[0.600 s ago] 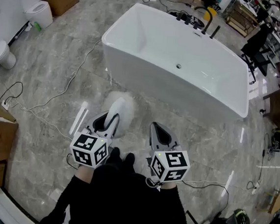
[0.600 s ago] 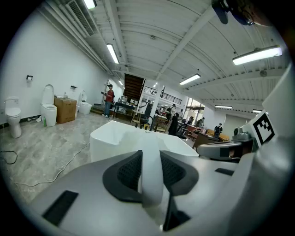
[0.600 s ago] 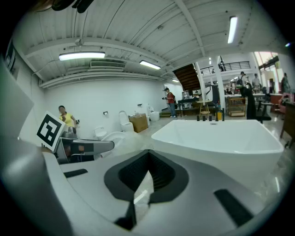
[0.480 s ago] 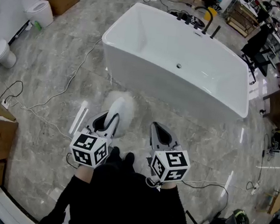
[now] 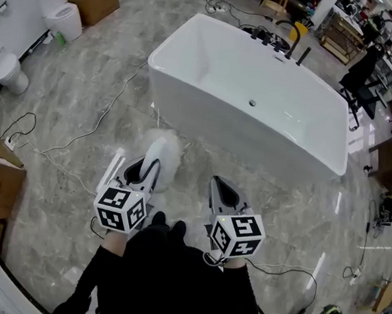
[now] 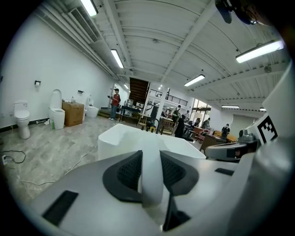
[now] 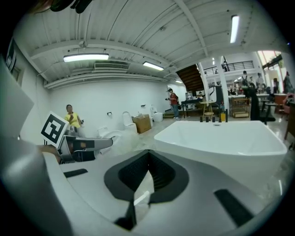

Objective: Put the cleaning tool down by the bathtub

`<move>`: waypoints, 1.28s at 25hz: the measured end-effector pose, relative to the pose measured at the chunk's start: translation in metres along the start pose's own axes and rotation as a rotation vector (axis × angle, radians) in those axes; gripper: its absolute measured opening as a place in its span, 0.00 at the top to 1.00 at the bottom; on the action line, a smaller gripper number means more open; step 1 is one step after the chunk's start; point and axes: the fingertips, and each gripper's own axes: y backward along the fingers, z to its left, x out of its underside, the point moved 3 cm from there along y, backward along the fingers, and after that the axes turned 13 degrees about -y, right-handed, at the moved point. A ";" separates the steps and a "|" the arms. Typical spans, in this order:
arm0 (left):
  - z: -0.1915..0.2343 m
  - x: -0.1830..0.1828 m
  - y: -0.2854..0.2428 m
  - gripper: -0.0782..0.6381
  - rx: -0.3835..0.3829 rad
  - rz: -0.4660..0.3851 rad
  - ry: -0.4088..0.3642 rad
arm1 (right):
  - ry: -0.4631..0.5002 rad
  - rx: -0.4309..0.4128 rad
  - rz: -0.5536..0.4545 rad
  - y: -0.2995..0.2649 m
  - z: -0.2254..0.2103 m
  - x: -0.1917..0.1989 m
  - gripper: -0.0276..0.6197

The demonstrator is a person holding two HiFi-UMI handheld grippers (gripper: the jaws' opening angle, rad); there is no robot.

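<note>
The grey marble floor (image 5: 71, 92) fills most of the head view. On it the white bathtub (image 5: 240, 133) stands at twelve to one o'clock from the person, with its near wall just past both claws.

The left claw (image 5: 146, 169) is pinching the cleaning tool (image 5: 164, 148). In the left gripper view the tool's pale handle (image 6: 151, 168) runs straight up between the dark pads, which press on it from both sides. The tool's white fluffy end sticks out at twelve o'clock from that claw, above the floor and short of the tub wall. I cannot tell whether it touches the floor.

The right claw (image 5: 217, 188) is pressed together with nothing in it, and sits at three o'clock of the left.

A thin cable (image 5: 108, 112) trails across the floor at ten o'clock from the tool.

The risks, as I judge them:
- If the pads let go while the handle is this high, the tool would drop and probably skid on the polished stone.
- Set down too far toward ten o'clock, it would lie across the cable.
- Pushed too far forward, the fluffy end would bump the tub wall.
</note>
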 end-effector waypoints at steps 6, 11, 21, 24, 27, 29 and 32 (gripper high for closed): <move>0.010 -0.001 0.011 0.75 -0.062 -0.011 -0.003 | -0.027 -0.010 0.008 0.006 -0.006 0.002 0.96; 0.010 -0.003 0.016 0.75 -0.095 -0.019 0.001 | -0.018 -0.005 0.015 0.012 -0.011 0.004 0.96; 0.001 -0.011 0.009 0.75 -0.112 -0.026 -0.026 | -0.061 -0.013 0.011 0.011 -0.028 0.000 0.96; 0.005 -0.011 0.005 0.75 -0.134 -0.023 -0.017 | -0.093 -0.027 0.004 0.005 -0.031 -0.005 0.96; 0.017 -0.011 0.002 0.75 -0.154 -0.024 -0.011 | -0.089 -0.043 0.007 -0.006 -0.025 -0.009 0.95; 0.027 -0.012 0.000 0.75 -0.169 -0.023 -0.008 | -0.084 -0.050 0.013 -0.016 -0.021 -0.011 0.96; 0.042 -0.011 -0.008 0.75 -0.187 -0.019 0.002 | -0.103 -0.056 0.025 -0.033 -0.021 -0.015 0.96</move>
